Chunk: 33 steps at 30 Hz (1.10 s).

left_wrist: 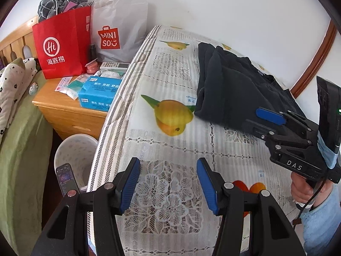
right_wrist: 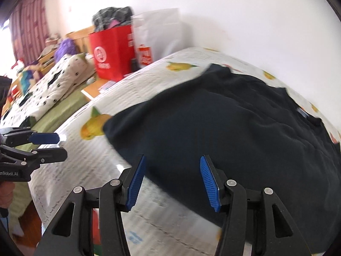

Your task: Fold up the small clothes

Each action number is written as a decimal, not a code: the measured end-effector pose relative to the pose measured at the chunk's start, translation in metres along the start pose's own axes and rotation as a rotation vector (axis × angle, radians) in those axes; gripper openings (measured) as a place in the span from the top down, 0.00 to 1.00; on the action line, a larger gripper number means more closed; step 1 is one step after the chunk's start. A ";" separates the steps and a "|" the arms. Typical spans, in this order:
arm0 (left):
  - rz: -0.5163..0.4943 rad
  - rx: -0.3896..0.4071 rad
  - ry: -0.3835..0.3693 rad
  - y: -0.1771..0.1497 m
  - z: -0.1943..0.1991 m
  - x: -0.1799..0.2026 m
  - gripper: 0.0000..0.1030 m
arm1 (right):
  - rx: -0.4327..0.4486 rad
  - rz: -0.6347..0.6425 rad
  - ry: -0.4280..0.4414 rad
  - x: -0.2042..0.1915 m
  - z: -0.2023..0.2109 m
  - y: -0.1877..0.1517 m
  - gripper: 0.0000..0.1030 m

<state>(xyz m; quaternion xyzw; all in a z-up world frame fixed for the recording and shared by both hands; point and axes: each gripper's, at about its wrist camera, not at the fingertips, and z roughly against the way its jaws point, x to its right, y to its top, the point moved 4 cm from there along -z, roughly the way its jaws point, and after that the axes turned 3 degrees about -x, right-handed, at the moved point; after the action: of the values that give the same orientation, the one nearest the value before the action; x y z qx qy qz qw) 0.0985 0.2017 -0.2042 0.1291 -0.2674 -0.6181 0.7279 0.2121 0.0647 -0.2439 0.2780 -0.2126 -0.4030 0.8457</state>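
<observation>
Dark garment [left_wrist: 230,89] folded, flat on the tablecloth [left_wrist: 170,149]

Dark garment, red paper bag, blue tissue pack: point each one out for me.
dark garment [right_wrist: 223,128]: right wrist view, middle of the cloth.
red paper bag [left_wrist: 61,47]: left wrist view, front face by the logo.
blue tissue pack [left_wrist: 99,92]: left wrist view, top face.

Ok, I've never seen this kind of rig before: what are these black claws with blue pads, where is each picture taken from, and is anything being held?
They are two handheld grippers, one in each of a person's hands, each with a camera looking along its fingers. One picture looks past the left gripper, the other past the right gripper. Both stand open and hold nothing. A dark garment lies on the fruit-print tablecloth; the right gripper hovers at its near edge, the left over bare cloth. Beside the table stands a red bag.
</observation>
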 end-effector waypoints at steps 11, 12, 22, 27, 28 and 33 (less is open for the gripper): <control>-0.005 0.006 -0.031 -0.006 -0.001 -0.005 0.49 | -0.014 0.084 -0.073 -0.038 -0.039 0.018 0.31; -0.005 0.008 -0.031 -0.007 -0.001 -0.005 0.49 | -0.013 0.072 -0.077 -0.038 -0.040 0.020 0.31; -0.049 0.006 0.028 -0.003 -0.005 0.008 0.47 | 0.250 -0.185 -0.086 0.028 0.042 0.050 0.86; -0.080 0.005 0.020 0.008 -0.014 0.030 0.47 | 0.412 -0.402 -0.150 0.120 0.117 0.028 0.86; -0.089 0.007 0.018 0.010 -0.016 0.036 0.47 | 0.428 -0.442 -0.170 0.138 0.126 0.018 0.87; -0.131 -0.017 -0.038 0.018 -0.030 0.074 0.47 | 0.405 -0.664 -0.241 0.222 0.133 -0.046 0.88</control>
<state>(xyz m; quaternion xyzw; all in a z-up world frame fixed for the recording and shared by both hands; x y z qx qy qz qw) 0.1369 0.1291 -0.2021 0.1281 -0.2670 -0.6690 0.6817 0.2384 -0.1770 -0.1428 0.4435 -0.2838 -0.6338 0.5667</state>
